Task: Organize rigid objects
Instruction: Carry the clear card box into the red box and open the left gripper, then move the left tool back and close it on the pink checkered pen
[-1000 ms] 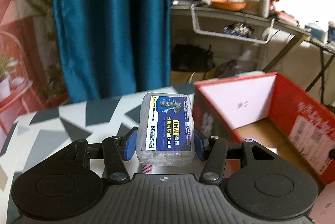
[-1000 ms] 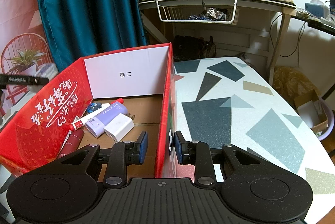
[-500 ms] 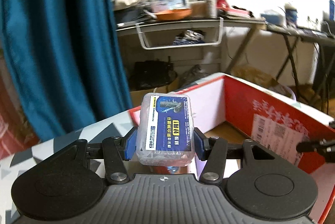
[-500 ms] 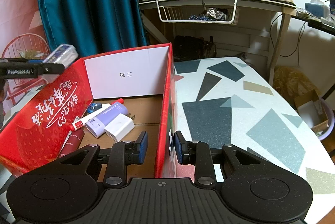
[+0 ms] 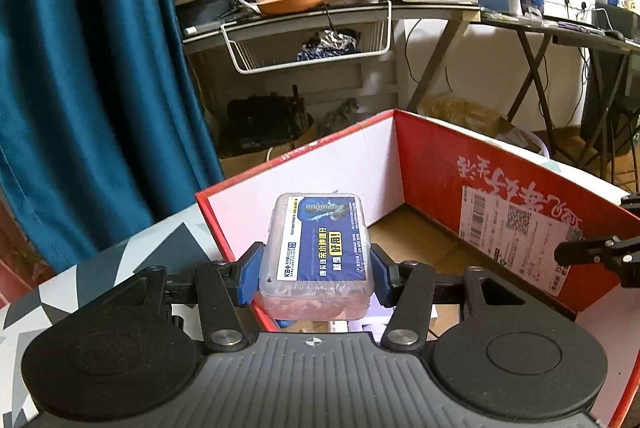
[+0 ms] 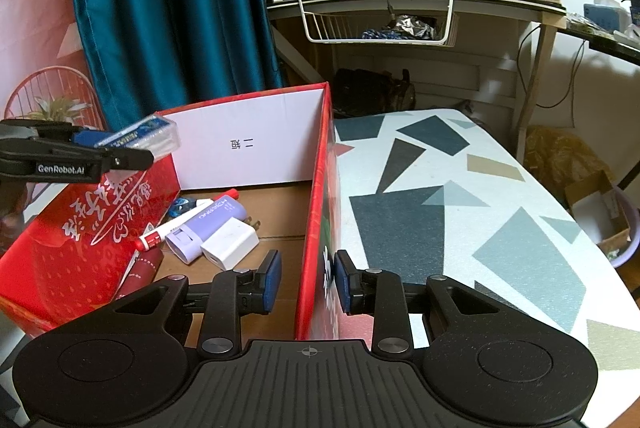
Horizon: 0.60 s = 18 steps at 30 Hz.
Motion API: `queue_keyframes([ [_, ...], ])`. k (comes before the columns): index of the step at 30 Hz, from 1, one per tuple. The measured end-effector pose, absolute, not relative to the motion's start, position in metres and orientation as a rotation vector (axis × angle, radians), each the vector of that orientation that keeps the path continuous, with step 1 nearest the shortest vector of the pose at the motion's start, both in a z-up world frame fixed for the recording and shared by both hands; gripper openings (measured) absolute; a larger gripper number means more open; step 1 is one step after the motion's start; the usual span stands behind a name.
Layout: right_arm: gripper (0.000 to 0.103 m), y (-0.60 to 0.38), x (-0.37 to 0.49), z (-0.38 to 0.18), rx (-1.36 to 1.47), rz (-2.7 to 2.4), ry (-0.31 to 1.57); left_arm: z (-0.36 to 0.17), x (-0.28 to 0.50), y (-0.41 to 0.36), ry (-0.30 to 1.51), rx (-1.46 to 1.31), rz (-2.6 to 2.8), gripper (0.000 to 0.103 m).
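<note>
Currently we are carrying the clear plastic case clamped sideways in the left gripper, hovering just over the near-left rim of the red box. Meanwhile the right gripper is straddling the box's right wall, pads close on either side; whether they pinch it, we cannot tell. For a clean drop we should be moving further inward, lowering onto bare cardboard clear of the white charger before releasing.
</note>
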State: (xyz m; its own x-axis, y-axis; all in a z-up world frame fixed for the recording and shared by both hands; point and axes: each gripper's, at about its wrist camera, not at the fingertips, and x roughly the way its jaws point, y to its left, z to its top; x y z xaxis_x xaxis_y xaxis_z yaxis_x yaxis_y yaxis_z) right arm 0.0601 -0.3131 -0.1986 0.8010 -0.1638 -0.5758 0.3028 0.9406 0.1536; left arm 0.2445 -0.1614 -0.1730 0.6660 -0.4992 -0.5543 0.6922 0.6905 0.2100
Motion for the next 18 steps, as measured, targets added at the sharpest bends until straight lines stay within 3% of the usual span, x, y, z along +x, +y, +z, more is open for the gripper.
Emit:
queue_keyframes([
  [18,0.028,-0.3131,0.0600,-0.1986,0.245,-0.253,0.591,-0.1688,0.2505,-0.1547,0.469,0.390,-0.678,0.058],
])
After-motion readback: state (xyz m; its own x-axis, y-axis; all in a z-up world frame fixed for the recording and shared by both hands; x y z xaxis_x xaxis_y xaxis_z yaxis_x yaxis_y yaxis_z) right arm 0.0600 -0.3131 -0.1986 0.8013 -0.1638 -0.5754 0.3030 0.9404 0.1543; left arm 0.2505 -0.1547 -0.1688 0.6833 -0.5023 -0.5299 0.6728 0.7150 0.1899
